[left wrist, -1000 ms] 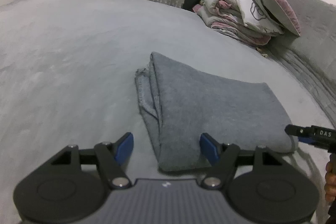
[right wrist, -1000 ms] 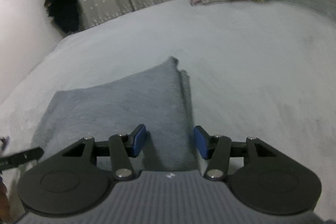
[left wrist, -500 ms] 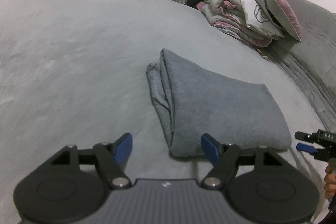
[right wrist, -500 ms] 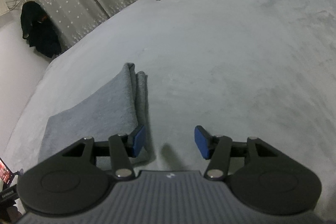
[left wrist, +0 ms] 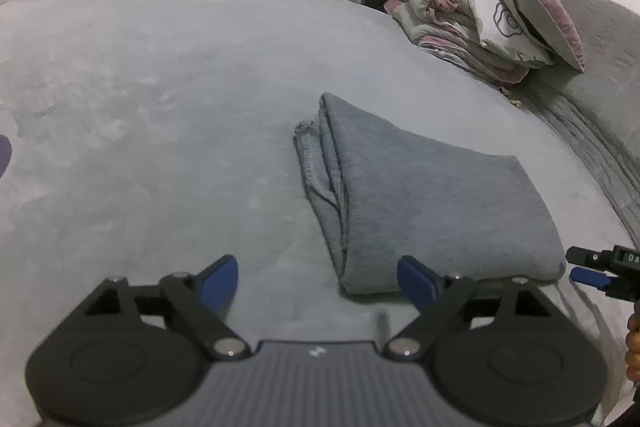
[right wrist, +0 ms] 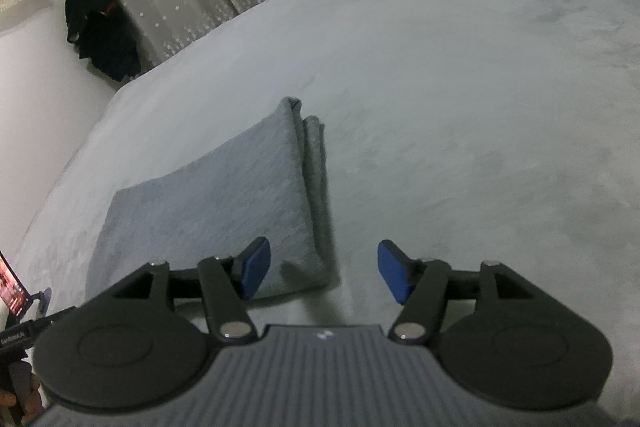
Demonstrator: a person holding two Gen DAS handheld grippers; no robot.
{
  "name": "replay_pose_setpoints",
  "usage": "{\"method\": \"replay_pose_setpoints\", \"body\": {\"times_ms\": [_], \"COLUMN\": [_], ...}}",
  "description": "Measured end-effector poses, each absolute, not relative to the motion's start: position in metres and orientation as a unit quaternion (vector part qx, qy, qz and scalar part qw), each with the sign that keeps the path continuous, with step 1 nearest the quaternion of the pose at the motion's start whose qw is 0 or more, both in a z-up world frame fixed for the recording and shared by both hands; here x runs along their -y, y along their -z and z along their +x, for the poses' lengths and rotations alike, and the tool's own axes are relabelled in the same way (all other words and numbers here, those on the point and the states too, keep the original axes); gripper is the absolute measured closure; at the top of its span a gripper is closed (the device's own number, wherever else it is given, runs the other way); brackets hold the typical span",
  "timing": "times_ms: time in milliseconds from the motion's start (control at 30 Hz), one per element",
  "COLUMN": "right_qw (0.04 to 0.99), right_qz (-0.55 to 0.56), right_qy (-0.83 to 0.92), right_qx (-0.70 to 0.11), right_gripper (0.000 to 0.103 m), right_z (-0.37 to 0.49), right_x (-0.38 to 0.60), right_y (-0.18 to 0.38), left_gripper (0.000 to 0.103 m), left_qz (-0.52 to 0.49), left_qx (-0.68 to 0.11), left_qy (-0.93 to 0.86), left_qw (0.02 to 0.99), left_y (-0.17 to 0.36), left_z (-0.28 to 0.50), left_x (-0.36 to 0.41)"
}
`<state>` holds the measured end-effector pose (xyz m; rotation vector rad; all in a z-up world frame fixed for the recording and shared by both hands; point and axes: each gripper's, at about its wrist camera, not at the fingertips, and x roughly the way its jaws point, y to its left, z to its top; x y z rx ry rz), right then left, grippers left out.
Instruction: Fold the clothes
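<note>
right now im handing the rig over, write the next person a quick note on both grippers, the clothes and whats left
Left gripper: open, holding nothing, jaws just widened, near the left end of the folded grey garment.
Right gripper: open, holding nothing, jaws just widened, near the garment's right end.
Garment: lies flat on the grey bed, folded into a compact rectangle.
Done: this piece looks folded and released.
Left: probably only moving it aside; no other loose clothes in view.
</note>
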<state>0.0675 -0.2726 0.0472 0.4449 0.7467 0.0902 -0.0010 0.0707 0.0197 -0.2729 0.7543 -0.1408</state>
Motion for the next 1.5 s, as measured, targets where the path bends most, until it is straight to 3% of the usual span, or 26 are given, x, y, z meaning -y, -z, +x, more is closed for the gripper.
{"method": "replay_pose_setpoints", "body": {"times_ms": [667, 867, 1000, 1267, 1500], "right_qw": [0.901, 0.881, 0.864, 0.858, 0.9], "right_qz": [0.224, 0.291, 0.334, 0.35, 0.275], "right_qy": [-0.048, -0.071, -0.092, -0.08, -0.084], "right_qx": [-0.369, -0.365, -0.365, -0.367, -0.328], "right_gripper": [0.036, 0.037, 0.037, 0.037, 0.041], "right_z": [0.071, 0.075, 0.082, 0.092, 0.091], "right_x": [0.268, 0.277, 0.281, 0.282, 0.256], "right_y": [-0.047, -0.046, -0.043, -0.039, -0.056], "left_gripper": [0.011, 0.021, 0.045, 0.044, 0.044], "left_qz": [-0.135, -0.194, -0.224, -0.275, -0.31], "left_qx": [-0.367, -0.367, -0.37, -0.37, -0.362], "left_qy": [0.101, 0.152, 0.165, 0.147, 0.146], "left_qw": [0.915, 0.897, 0.886, 0.875, 0.867], "left_y": [-0.022, -0.015, -0.008, 0.004, 0.014], "left_z": [-0.002, 0.009, 0.021, 0.039, 0.055], "left_x": [-0.069, -0.072, -0.071, -0.076, -0.081]}}
